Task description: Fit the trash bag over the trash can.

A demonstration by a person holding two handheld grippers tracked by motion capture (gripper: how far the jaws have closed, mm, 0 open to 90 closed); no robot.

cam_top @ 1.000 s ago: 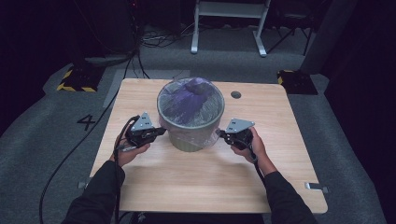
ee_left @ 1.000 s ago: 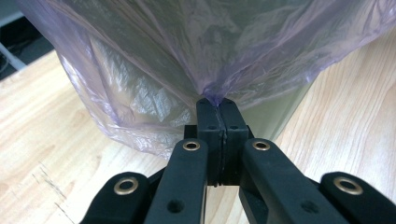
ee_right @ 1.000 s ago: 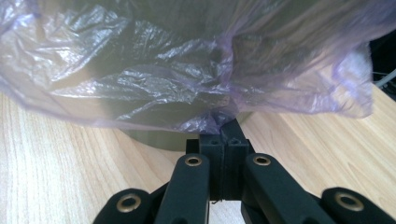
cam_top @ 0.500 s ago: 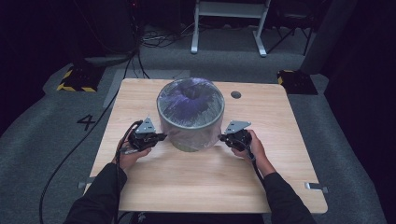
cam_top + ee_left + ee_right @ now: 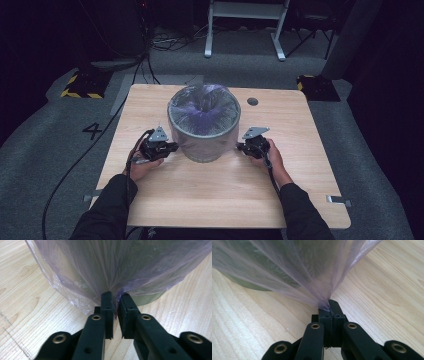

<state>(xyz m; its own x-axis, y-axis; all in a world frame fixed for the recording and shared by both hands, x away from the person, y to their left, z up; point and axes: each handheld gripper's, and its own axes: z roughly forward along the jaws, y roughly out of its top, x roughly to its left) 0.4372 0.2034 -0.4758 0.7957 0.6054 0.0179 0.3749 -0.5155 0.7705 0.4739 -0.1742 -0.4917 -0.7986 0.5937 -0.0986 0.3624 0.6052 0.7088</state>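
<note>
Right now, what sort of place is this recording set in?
Probably a lab or studio set up for recording: a lone wooden table on grey carpet, a taped number 4 on the floor, hazard-striped floor blocks and loose cables under dark surroundings.

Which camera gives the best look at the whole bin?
The high view: the bin stands whole on the table, its purple bag lining it. Each gripper view gives just its lower wall behind stretched plastic.

In the high view both dark-sleeved forearms rise from the bottom edge, each hand low at mid-frame. The black two-jaw left gripper (image 5: 170, 148), left of centre, has just been opening, a narrow gap between its fingertips (image 5: 107, 302). The black two-jaw right gripper (image 5: 241, 147), right of centre, is clamped tight.
</note>
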